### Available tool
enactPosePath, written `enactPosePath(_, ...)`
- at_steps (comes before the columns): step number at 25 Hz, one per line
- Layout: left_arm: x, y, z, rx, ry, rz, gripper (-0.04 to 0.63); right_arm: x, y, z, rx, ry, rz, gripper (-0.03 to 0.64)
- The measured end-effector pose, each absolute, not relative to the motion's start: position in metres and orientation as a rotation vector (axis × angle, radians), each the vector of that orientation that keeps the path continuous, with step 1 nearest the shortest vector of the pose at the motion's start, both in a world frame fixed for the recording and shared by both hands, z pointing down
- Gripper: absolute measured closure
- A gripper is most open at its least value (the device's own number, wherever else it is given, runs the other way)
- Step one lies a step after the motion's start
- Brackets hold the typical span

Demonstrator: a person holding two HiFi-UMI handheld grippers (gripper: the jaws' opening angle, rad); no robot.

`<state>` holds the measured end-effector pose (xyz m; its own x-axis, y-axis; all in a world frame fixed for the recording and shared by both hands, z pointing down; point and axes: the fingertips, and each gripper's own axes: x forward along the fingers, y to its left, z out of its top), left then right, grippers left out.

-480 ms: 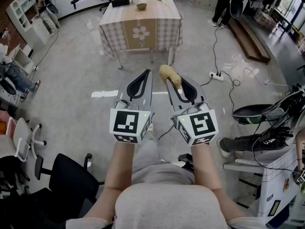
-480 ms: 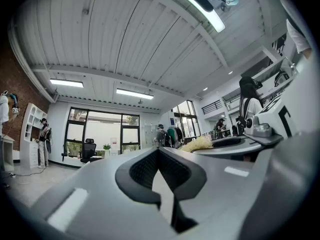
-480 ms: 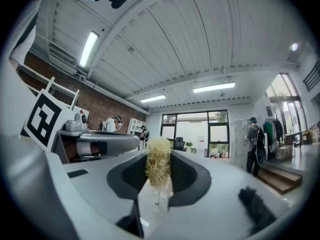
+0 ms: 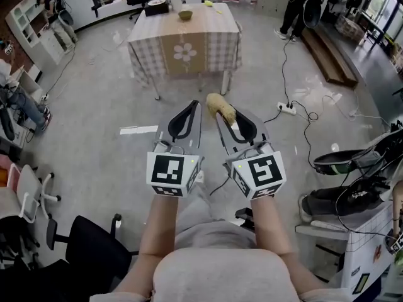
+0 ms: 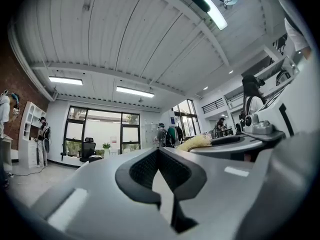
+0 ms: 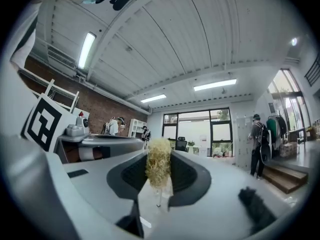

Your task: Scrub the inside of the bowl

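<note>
Far across the floor, the bowl (image 4: 185, 15) sits on a checked table (image 4: 151, 46). Before the person's body, the left gripper (image 4: 192, 104) has its jaws pressed together, empty; the right gripper (image 4: 225, 119) pinches a yellow fibrous scrubber (image 4: 220, 106).

Straw-yellow scrubber (image 4: 221, 106); checked tablecloth (image 4: 148, 48) with white flower

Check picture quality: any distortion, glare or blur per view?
Head view: evenly lit, sharp, mild wide-angle bend. Left gripper view: heavy fisheye, black corners, long ceiling strip light blown out. Right gripper view: same fisheye; pale yellow fibrous scrubber slightly soft.
</note>
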<state>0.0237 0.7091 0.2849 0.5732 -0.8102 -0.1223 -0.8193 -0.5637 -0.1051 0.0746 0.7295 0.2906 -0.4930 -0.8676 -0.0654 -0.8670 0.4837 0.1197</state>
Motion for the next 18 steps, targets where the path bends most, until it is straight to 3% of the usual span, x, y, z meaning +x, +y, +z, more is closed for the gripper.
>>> enactPosePath(18,-0.01,0.517,0.282,-2.638,1.414,0.094,0.591,0.033,0.538,0.289,1.477,-2.731,-0.221,0.512)
